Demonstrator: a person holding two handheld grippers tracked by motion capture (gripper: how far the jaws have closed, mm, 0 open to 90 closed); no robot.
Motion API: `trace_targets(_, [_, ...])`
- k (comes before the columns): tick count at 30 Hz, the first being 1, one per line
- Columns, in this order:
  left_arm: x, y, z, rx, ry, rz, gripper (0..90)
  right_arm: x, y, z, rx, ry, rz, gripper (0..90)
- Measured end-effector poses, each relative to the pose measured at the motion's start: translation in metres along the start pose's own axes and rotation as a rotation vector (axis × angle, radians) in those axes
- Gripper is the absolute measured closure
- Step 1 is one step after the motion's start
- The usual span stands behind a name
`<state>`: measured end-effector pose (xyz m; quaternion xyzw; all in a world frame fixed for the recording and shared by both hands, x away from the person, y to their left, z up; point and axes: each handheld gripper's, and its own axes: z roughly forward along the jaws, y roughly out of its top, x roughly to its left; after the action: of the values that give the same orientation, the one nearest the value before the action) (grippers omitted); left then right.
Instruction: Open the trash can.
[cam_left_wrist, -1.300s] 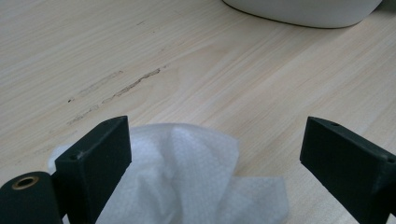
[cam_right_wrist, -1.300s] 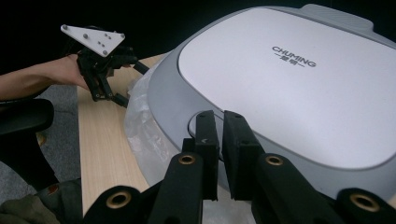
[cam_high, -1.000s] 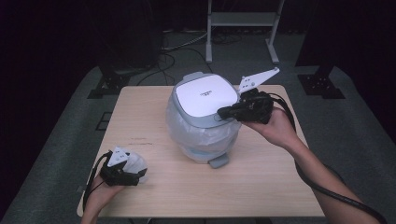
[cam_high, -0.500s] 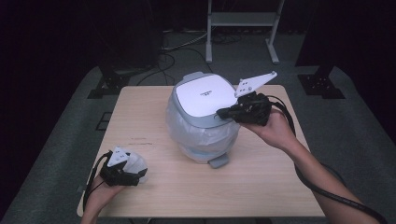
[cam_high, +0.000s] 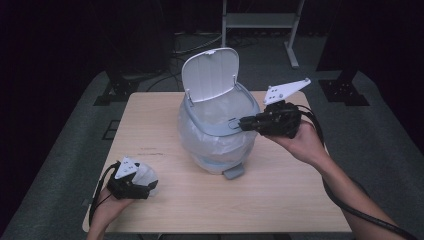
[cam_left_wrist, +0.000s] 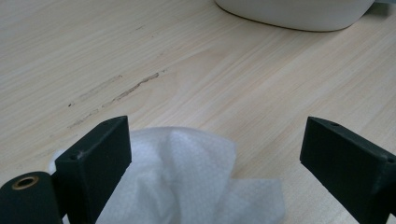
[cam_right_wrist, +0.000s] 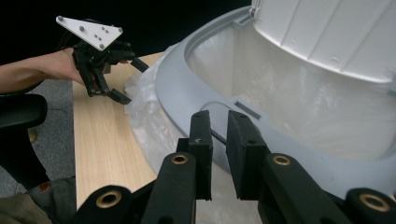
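Tissue (cam_left_wrist: 187, 182) lies crumpled on the table (cam_left_wrist: 196, 70) between my left gripper's (cam_high: 131, 184) jaws, which stand wide apart and grip nothing; one pad brushes the wad's edge, the other is well clear of it. Ahead of those jaws I see the pale curved base of the bin (cam_high: 220, 135).

Over to the right, the bin's lid (cam_high: 210, 74) stands upright, and the liner (cam_right_wrist: 289, 98) shows inside the grey rim (cam_right_wrist: 173, 93). My right gripper (cam_high: 245, 123) sits at that rim's near edge, its fingers (cam_right_wrist: 201, 140) almost together with a narrow gap and nothing between them (they have just been easing apart). They rest just beside the latch recess, touching nothing that I can be sure of.

Risks, as I judge them: the wad is soft and loose, so a shallow pinch could catch one fold and leave the rest trailing or dropped short of the bin. The lid may fall shut if my right hand knocks the rim. The liner's slack could snag a jaw.

Hard to read: the bin's bottom, hidden by liner, and the wad's near half, cut off below my left jaws.
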<state>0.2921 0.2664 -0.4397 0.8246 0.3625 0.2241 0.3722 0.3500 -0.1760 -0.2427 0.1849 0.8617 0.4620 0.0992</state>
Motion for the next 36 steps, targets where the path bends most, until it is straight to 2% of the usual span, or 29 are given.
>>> trace_targets(7, [0.001, -0.001, -0.001, 0.004, 0.004, -0.002, 7.9, -0.005, -0.016, -0.016, -0.017, -0.020, 0.040, 76.1])
trace_targets(21, [0.004, -0.001, -0.005, -0.023, 0.009, -0.026, 7.9, -0.015, -0.053, -0.039, -0.046, -0.050, 0.097, 71.8])
trace_targets(23, [0.004, -0.001, -0.005, -0.020, 0.013, -0.023, 7.9, -0.016, -0.057, -0.039, -0.048, -0.050, 0.102, 71.7])
trace_targets(24, [0.004, -0.001, -0.005, -0.015, 0.014, -0.019, 7.9, -0.018, -0.065, -0.039, -0.044, -0.053, 0.116, 70.8])
trace_targets(30, [0.005, -0.003, -0.005, -0.012, 0.018, -0.027, 7.9, -0.022, -0.093, -0.034, -0.038, -0.054, 0.161, 66.8])
trace_targets(36, [0.007, -0.005, -0.006, -0.005, 0.033, -0.025, 7.9, -0.025, -0.113, -0.030, -0.027, -0.057, 0.187, 65.5])
